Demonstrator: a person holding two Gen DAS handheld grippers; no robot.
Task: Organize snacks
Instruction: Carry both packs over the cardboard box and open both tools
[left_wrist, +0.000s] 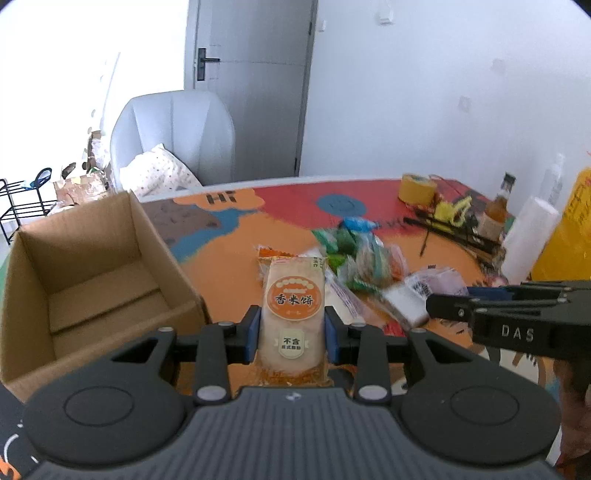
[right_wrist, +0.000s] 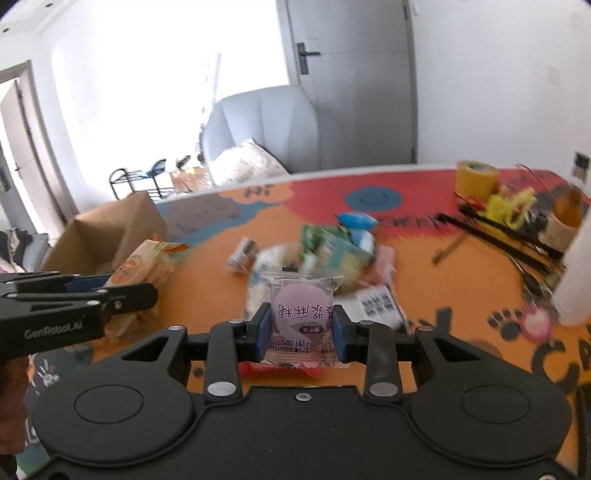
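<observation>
Since both grippers are clamped, left gripper (left_wrist: 292, 330) on a rice cracker pack (left_wrist: 292, 314), right gripper (right_wrist: 302, 328) on a purple candy packet (right_wrist: 302, 317), guess they're headed for the cardboard box (left_wrist: 33, 295) next.

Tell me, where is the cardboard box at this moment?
In the left wrist view the cardboard box stands open on the table's left side, left of the rice cracker and the snack pile.
</observation>
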